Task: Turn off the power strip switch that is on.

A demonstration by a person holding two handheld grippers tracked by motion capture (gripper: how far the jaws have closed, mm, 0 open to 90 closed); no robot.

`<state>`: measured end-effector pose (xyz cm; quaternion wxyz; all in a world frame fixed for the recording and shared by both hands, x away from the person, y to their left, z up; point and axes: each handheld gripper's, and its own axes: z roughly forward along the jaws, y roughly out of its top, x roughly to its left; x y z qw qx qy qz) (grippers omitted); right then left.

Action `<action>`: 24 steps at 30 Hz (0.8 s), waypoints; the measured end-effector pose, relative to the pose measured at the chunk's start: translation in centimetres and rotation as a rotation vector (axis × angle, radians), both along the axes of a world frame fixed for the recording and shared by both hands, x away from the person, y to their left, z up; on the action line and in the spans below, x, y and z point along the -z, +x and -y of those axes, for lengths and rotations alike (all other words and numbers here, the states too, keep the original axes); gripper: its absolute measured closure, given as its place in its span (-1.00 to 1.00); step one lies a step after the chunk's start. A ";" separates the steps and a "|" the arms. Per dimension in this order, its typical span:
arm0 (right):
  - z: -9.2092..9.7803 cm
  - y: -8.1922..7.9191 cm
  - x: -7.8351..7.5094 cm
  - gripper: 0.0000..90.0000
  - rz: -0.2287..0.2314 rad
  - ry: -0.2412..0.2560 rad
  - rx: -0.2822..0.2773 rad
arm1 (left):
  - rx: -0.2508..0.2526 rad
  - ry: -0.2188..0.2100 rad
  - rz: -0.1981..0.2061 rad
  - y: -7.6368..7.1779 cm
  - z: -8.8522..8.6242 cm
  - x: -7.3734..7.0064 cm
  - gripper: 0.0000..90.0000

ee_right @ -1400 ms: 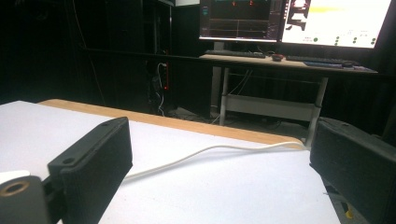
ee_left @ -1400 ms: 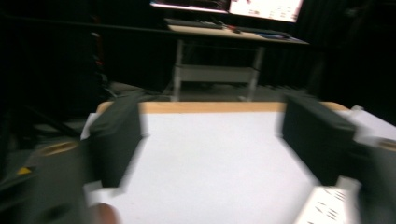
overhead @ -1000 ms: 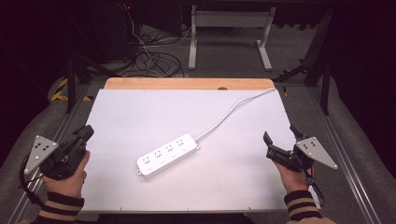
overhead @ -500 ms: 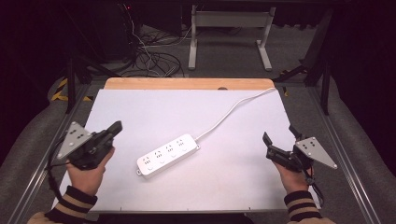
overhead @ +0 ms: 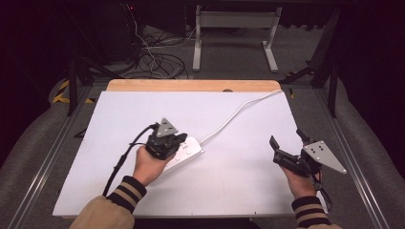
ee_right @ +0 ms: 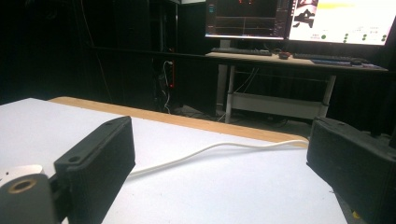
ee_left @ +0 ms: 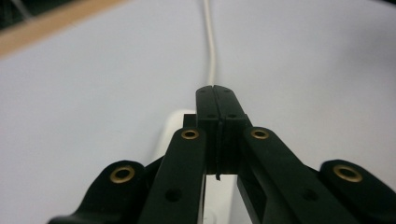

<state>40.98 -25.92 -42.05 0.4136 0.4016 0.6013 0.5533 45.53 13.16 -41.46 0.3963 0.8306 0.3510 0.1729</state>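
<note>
A white power strip [overhead: 192, 150] lies near the middle of the white table top [overhead: 239, 191]. Its white cable [overhead: 239, 110] runs off toward the far right corner. My left gripper [overhead: 179, 139] hovers over the strip's left part and hides it, with the jaws pressed together on nothing. In the left gripper view the shut tips [ee_left: 215, 98] sit just above the strip's end [ee_left: 175, 125], with the cable [ee_left: 211, 56] running on ahead. My right gripper [overhead: 285, 139] is held open at the table's right side, apart from the strip. The right gripper view shows its wide gap [ee_right: 224, 177] and the cable [ee_right: 210, 149] beyond.
A wooden strip [overhead: 191, 86] borders the table's far edge. Behind it on the floor are tangled cables [overhead: 157, 59] and a desk frame [overhead: 234, 28]. Monitors [ee_right: 299, 18] stand on a desk past the table in the right gripper view.
My left gripper has moved from the table's left edge to the right and now sits over the power strip. The right gripper and the strip have stayed put.
</note>
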 end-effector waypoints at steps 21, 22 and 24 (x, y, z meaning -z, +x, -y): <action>-0.1 -0.1 0.0 -0.81 -0.009 -0.013 -0.010 | -0.047 0.116 -0.146 0.9 1.8 3.6 0.99; -0.1 -0.1 0.0 -0.81 -0.008 -0.014 -0.011 | -0.045 0.129 -0.145 0.9 1.8 3.6 0.99; -0.1 -0.1 0.0 -0.81 -0.008 -0.015 -0.011 | -0.038 0.138 -0.133 0.8 1.9 3.8 1.00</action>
